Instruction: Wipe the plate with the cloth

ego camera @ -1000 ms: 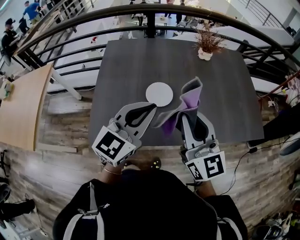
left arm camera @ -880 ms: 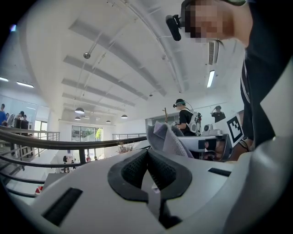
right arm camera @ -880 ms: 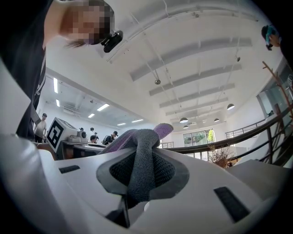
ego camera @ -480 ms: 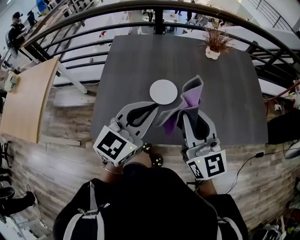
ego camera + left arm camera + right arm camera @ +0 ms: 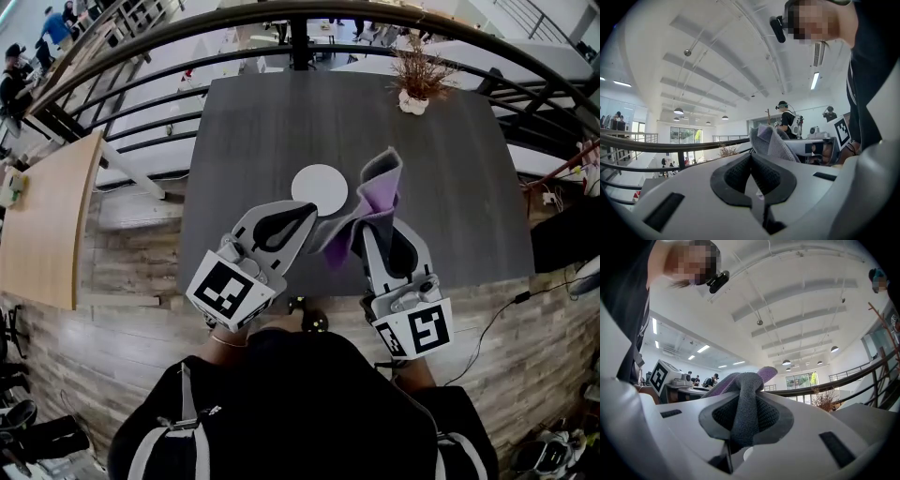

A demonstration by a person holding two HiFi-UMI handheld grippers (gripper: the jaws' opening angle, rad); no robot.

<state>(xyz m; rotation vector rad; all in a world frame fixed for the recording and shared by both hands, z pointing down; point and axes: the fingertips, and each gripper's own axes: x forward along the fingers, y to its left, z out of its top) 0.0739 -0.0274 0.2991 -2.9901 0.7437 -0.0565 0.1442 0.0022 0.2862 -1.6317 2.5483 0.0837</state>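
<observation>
Right claw (image 5: 371, 231): clamped hard on the grey-and-purple terry cloth (image 5: 376, 190), a fold squeezed between the black pads and the rest standing up past the tips.
Left claw (image 5: 307, 213): jaws together, pads meeting (a grey corner of the cloth sits right by its tips; caught or merely beside, I cannot tell).
Small round white plate (image 5: 319, 187): flat on the bench, just beyond the left claw, the cloth to its right.
Dark grey wooden bench (image 5: 253, 131): both claws held over its near edge.
Dried plant in a white pot (image 5: 413, 90): at the far edge, well apart from the plate.
</observation>
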